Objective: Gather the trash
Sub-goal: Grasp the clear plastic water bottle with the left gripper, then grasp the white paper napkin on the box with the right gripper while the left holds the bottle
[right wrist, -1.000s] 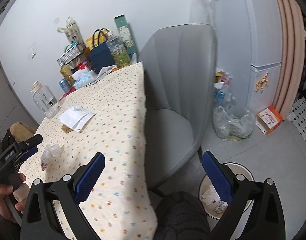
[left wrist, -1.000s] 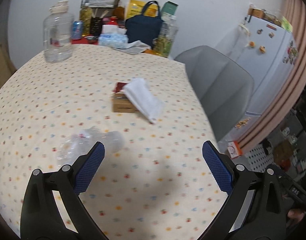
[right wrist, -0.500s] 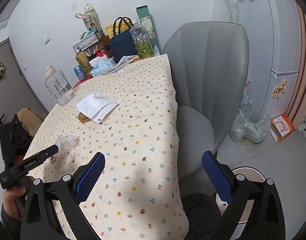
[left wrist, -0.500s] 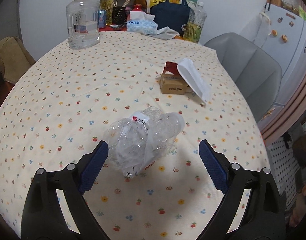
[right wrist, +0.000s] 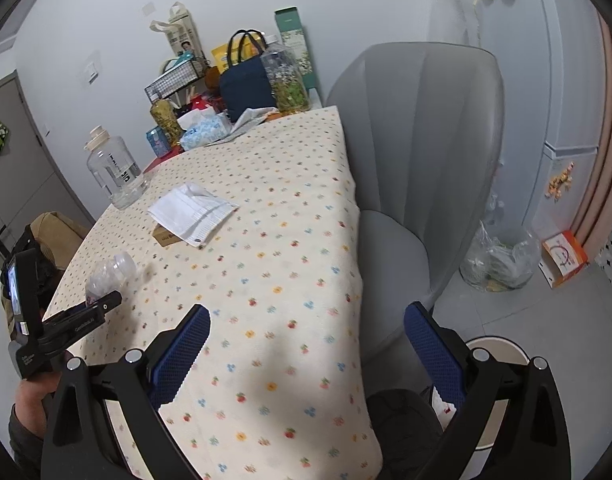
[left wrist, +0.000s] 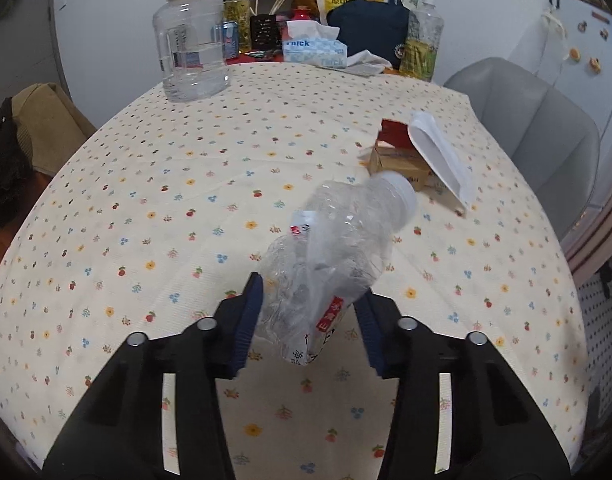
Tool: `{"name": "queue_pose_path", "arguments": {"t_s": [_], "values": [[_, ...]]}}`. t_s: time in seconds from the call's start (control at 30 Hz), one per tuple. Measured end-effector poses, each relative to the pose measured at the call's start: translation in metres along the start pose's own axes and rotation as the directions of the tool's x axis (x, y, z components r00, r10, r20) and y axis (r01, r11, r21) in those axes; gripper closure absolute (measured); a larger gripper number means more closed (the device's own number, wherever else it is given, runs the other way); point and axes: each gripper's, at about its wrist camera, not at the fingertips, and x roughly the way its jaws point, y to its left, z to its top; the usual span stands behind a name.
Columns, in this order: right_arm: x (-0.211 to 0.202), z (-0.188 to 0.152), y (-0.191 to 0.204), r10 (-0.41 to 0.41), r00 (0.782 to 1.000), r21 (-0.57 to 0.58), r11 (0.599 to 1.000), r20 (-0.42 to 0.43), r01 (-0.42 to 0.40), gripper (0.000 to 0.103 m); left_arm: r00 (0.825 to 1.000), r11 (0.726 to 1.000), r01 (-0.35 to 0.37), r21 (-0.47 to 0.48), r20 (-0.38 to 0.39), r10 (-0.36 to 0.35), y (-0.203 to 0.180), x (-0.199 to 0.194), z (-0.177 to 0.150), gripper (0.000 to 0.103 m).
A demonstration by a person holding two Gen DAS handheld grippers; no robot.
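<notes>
A crushed clear plastic bottle [left wrist: 338,248] with a red-and-white label and white cap sits between the blue pads of my left gripper [left wrist: 312,312], which is shut on its base. The cap end points away, over the flowered tablecloth [left wrist: 145,200]. In the right wrist view the same bottle [right wrist: 111,272] shows at the left gripper's tip. A white face mask [left wrist: 442,156] lies over a small brown box [left wrist: 398,164]; both also show in the right wrist view, mask [right wrist: 191,212]. My right gripper [right wrist: 306,344] is open and empty above the table's near right edge. A round bin [right wrist: 502,392] stands on the floor, partly hidden.
A big water jug [left wrist: 191,40], tissue box [left wrist: 314,46], dark blue bag [left wrist: 370,28] and bottles stand at the table's far end. A grey chair [right wrist: 418,152] is at the table's right side. A clear trash bag [right wrist: 498,260] and orange box [right wrist: 564,258] lie on the floor.
My left gripper has moved forward over the bottle and closed on it, and the bottle now tilts up from the cloth. The right gripper has shifted slightly left over the table edge.
</notes>
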Motion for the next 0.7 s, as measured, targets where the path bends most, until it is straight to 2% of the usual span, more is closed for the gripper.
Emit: {"name": "queue_pose_path", "arguments": {"t_s": [0.07, 0.1, 0.13, 0.3, 0.7], "values": [[0.002, 0.005, 0.008, 0.012, 1.0, -0.018, 1.0, 0.006, -0.012, 0.008, 1.0, 1.0, -0.004, -0.021, 0.016, 0.005, 0.005, -0.005, 0.003, 0.076], [0.004, 0.007, 0.013, 0.019, 1.0, -0.029, 0.999, 0.009, -0.019, 0.008, 1.0, 0.999, 0.003, -0.036, 0.014, -0.002, 0.009, -0.006, 0.004, 0.077], [0.006, 0.01, 0.019, 0.027, 1.0, -0.043, 0.999, 0.01, -0.026, 0.008, 1.0, 0.998, 0.026, -0.063, 0.014, -0.025, 0.016, -0.008, 0.005, 0.078], [0.022, 0.019, 0.049, 0.049, 0.999, -0.107, 0.993, -0.006, -0.049, 0.009, 0.998, 0.992, 0.051, -0.118, 0.034, -0.047, 0.035, -0.016, 0.003, 0.078], [0.07, 0.039, 0.121, 0.059, 0.997, -0.296, 0.952, -0.054, -0.073, 0.015, 0.993, 0.974, 0.022, -0.224, 0.118, 0.005, 0.08, -0.035, 0.011, 0.078]]}}
